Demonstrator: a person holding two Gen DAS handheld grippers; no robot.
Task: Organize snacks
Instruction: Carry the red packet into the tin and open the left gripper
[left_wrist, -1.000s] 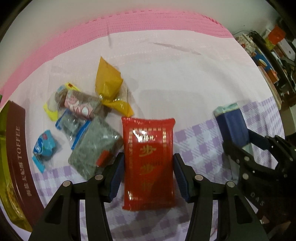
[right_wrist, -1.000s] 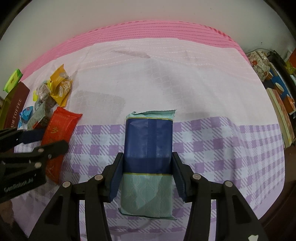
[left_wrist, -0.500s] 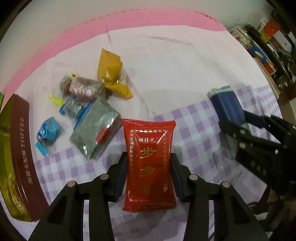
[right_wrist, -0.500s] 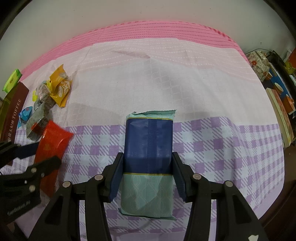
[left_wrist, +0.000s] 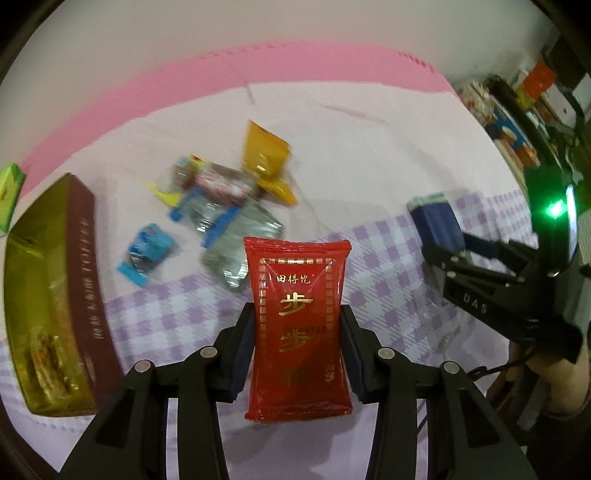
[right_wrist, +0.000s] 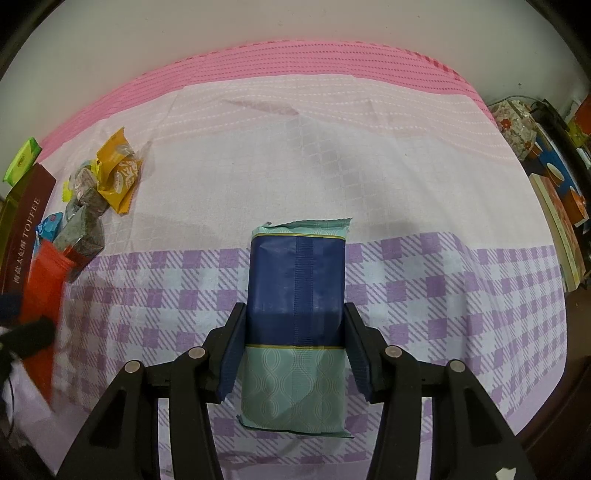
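Left wrist view showed the left gripper (left_wrist: 297, 349) clamped on a red packet (left_wrist: 297, 328), its pads pressed against both long sides. The jaws had just been closing, with that packet between them. The packet hung upright above the purple-check part of the cloth (left_wrist: 369, 258), clear of it. Beyond it a loose heap of snacks lay on the pale pink area: a silver pack (left_wrist: 240, 240), a blue sweet (left_wrist: 146, 253), a yellow pouch (left_wrist: 267, 158) and a clear-wrapped piece (left_wrist: 214, 181), blurred. A brown toffee box (left_wrist: 55, 295) stood open at the left edge, with a green pack (left_wrist: 9, 192) behind it. At the right, the right gripper (left_wrist: 448, 247) held a navy pack (left_wrist: 436, 218), and part of a hand (left_wrist: 550, 373) showed below it.

Right wrist view had the right gripper (right_wrist: 295, 347) closed on the navy pack (right_wrist: 295, 288), pads against both sides, its teal end nearest the camera. The pack seemed to lie flat on the cloth (right_wrist: 443, 295). At far left the red packet (right_wrist: 44, 288) was blurred, near the toffee box (right_wrist: 26, 229) and the snack heap (right_wrist: 96, 192).
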